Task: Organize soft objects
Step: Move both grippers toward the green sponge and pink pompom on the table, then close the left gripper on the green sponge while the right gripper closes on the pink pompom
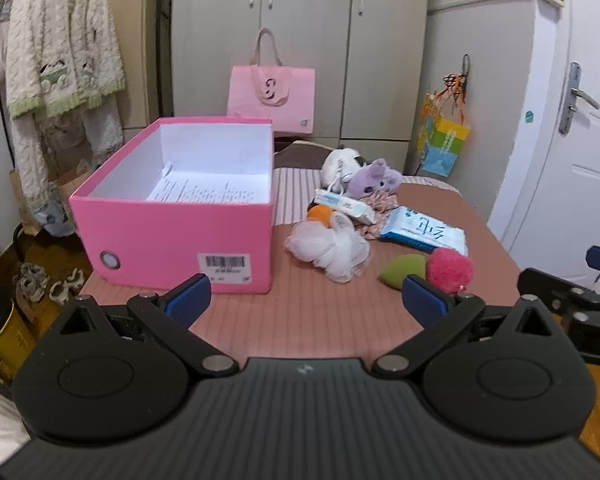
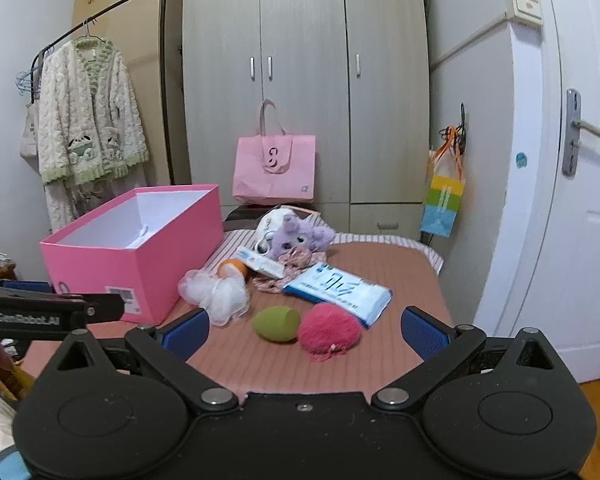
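An open pink box (image 1: pixel 172 236) (image 2: pixel 112 264) stands on the left of the brown striped table (image 1: pixel 300 320), with a printed sheet inside. To its right lie a white mesh pouf (image 1: pixel 328 246) (image 2: pixel 216 294), a green sponge egg (image 1: pixel 402 270) (image 2: pixel 276 324), a red pompom (image 1: pixel 450 270) (image 2: pixel 328 332), a purple plush (image 1: pixel 374 178) (image 2: pixel 300 236), a white plush (image 1: pixel 340 162), an orange item (image 1: pixel 320 213) and two tissue packs (image 1: pixel 424 232) (image 2: pixel 340 290). My left gripper (image 1: pixel 306 298) is open and empty before the box. My right gripper (image 2: pixel 306 330) is open and empty, just short of the sponge and pompom.
A pink tote bag (image 1: pixel 272 100) leans on the grey wardrobe (image 1: pixel 300 40) behind the table. A robe (image 1: pixel 60 60) hangs on a rack at the left. A white door (image 1: pixel 572 120) stands at the right. Shoes (image 1: pixel 48 280) lie on the floor at the left.
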